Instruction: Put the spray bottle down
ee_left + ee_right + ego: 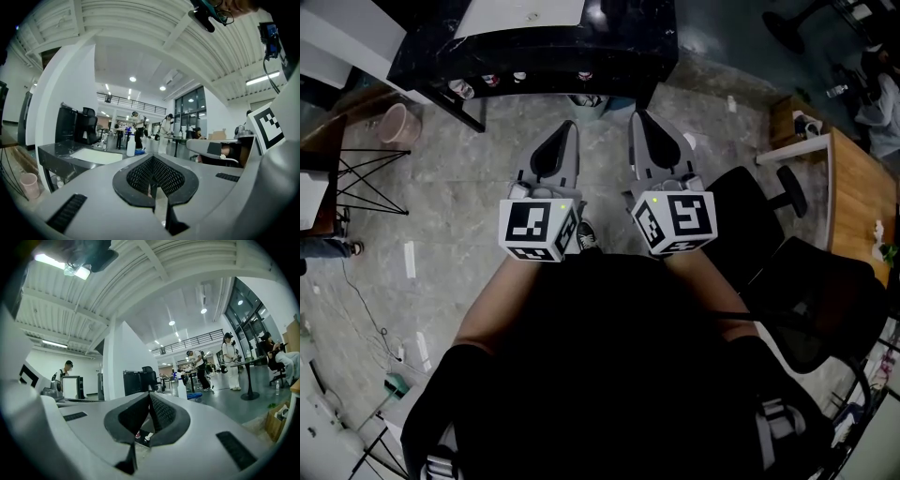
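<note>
Ahead, a dark table (628, 37) stands on grey marbled floor (459, 197)

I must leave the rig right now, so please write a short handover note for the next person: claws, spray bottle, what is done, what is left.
Left claw: shut, empty, pointing level.
Right claw: shut, empty, pointing level.
Spray bottle: upright, apparently on the dark table ahead; neither claw touches it.
Done: the bottle appears to be put down.
Left: nothing obvious for this task.
</note>
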A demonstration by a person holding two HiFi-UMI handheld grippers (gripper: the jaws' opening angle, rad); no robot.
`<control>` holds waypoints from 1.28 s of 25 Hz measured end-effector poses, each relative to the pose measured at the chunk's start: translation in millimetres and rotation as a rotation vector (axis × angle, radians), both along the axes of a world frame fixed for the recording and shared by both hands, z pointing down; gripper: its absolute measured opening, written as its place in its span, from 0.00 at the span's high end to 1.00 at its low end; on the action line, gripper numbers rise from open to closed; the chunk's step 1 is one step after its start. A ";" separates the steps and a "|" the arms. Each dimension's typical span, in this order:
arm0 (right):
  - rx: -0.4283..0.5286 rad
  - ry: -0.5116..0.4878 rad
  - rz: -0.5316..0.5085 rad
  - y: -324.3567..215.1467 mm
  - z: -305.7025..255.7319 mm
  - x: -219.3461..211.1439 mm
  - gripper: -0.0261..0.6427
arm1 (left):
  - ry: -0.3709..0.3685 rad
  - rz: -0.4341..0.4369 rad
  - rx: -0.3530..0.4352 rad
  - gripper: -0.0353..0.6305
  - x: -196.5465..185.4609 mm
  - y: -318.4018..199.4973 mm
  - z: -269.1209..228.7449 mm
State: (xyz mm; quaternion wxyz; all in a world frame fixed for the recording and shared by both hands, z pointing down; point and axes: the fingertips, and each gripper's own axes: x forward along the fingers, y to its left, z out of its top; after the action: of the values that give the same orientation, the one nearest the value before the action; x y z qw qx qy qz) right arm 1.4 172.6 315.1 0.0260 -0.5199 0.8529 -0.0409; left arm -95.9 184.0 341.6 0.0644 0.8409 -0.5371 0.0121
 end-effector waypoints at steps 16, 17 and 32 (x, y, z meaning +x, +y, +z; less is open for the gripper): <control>0.006 -0.004 0.043 -45.1 -3.0 -4.6 0.94 | -0.004 0.046 -0.002 0.95 -1.8 -47.3 0.3; 0.005 -0.005 0.042 -49.5 -2.1 -2.7 0.94 | -0.009 0.047 0.000 0.95 0.2 -51.9 1.4; -0.009 -0.004 0.010 -144.1 4.0 22.2 0.94 | -0.020 0.024 -0.008 0.95 27.4 -142.1 3.8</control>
State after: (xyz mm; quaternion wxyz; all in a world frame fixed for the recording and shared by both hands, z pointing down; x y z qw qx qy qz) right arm 23.6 28.6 319.1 0.0254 -0.5241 0.8500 -0.0454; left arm -68.5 41.9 345.4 0.0624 0.8469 -0.5276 0.0233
